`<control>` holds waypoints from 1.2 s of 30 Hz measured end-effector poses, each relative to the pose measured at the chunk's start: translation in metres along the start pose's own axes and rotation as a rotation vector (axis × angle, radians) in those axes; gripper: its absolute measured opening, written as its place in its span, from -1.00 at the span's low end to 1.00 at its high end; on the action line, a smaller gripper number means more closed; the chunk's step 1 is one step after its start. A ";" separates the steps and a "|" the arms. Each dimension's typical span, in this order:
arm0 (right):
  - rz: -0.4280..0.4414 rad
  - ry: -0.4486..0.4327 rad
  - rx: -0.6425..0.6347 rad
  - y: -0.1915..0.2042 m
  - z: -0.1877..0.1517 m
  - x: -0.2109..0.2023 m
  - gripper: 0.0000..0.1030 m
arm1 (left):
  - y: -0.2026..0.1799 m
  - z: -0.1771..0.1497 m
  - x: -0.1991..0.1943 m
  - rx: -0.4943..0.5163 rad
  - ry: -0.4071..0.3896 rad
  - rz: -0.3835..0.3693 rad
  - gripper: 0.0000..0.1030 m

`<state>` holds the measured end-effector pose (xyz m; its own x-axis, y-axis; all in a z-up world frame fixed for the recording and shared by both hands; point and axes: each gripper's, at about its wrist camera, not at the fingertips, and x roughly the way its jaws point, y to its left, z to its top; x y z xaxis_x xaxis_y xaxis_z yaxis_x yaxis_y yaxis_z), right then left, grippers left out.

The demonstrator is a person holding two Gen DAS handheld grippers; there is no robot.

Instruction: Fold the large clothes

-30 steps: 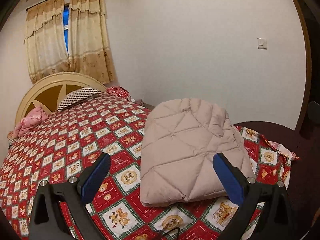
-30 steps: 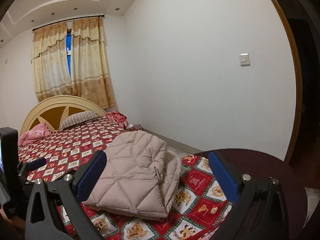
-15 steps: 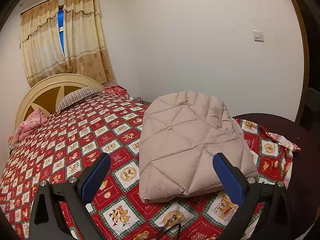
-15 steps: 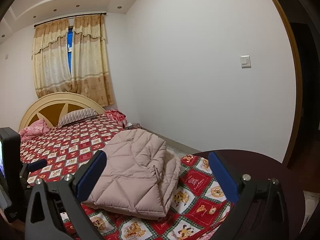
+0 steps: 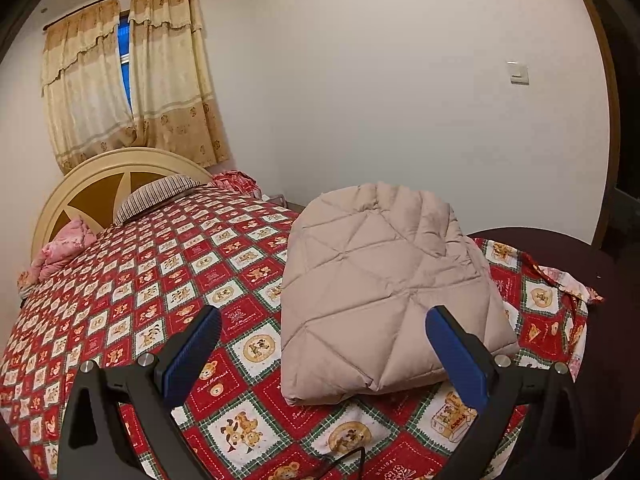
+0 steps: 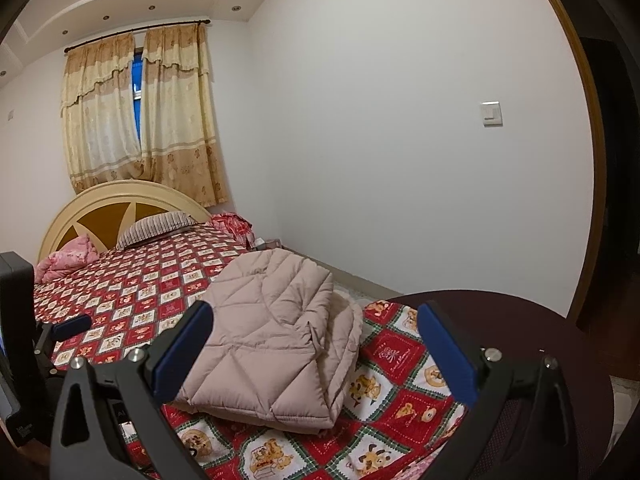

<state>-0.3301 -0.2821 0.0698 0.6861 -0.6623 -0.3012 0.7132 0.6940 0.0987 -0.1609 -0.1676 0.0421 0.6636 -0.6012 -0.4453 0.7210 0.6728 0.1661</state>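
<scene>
We hold our left gripper [image 5: 322,350] and right gripper [image 6: 314,340] spread and empty above the quilted beige jacket [image 5: 384,292], which lies folded compactly on the bed [image 5: 160,272], so folding looks finished.

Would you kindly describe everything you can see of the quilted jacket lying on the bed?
The quilted jacket is pale beige-pink, puffy, stitched in diamonds, with a matte fabric look. It is folded into a compact, roughly rectangular bundle of several layers, one edge showing stacked folds in the right wrist view. It lies flat near the foot corner of the red patterned bedspread, which alone touches it. Both grippers are open, held clear of it.
</scene>
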 end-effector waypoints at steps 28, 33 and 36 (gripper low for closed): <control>-0.001 0.016 0.012 0.002 -0.008 0.001 1.00 | 0.001 0.001 0.011 -0.004 0.010 0.034 0.98; 0.000 0.020 0.016 0.002 -0.010 0.002 1.00 | 0.001 0.001 0.011 0.006 0.005 0.051 0.98; 0.001 0.022 0.015 0.003 -0.011 0.001 1.00 | 0.001 0.001 0.011 0.018 0.001 0.072 0.98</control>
<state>-0.3291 -0.2774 0.0592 0.6839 -0.6549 -0.3215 0.7144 0.6905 0.1130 -0.1523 -0.1738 0.0378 0.7135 -0.5513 -0.4325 0.6750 0.7063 0.2134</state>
